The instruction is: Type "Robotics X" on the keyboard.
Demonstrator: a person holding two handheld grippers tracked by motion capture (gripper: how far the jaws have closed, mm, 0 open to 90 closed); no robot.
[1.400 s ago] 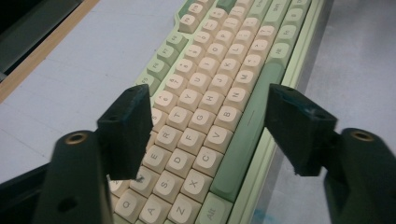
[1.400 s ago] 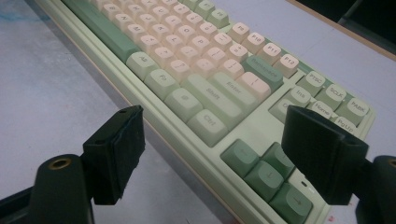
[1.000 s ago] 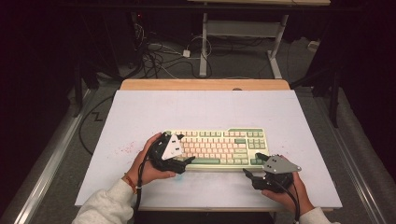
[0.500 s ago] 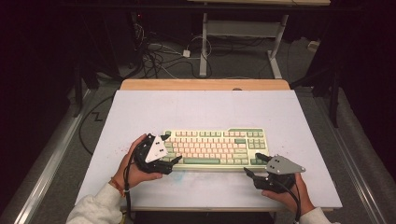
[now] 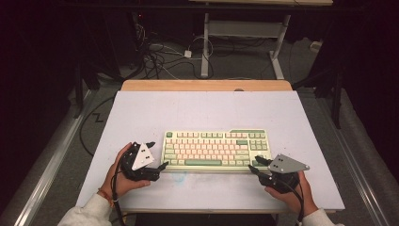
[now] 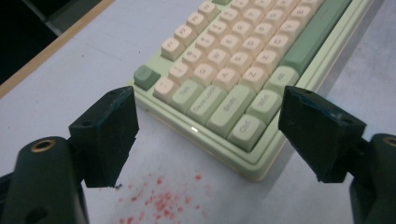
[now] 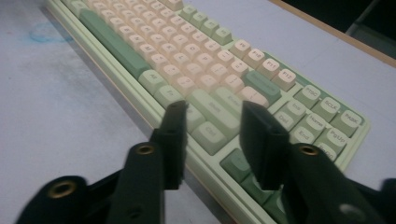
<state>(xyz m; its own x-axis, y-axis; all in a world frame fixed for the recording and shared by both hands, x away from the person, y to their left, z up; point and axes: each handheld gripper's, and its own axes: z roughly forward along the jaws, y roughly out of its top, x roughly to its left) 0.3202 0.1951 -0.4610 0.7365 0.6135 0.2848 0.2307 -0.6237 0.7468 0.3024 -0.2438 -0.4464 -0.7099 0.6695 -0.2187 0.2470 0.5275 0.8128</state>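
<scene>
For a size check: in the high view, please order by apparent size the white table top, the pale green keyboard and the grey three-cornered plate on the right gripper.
1. White table top
2. Pale green keyboard
3. Grey three-cornered plate on the right gripper

A fixed overhead camera looks forward and down on the keyboard (image 5: 217,149); two gripper-mounted cameras face it close up from its opposite front corners, sharing its keys.
</scene>
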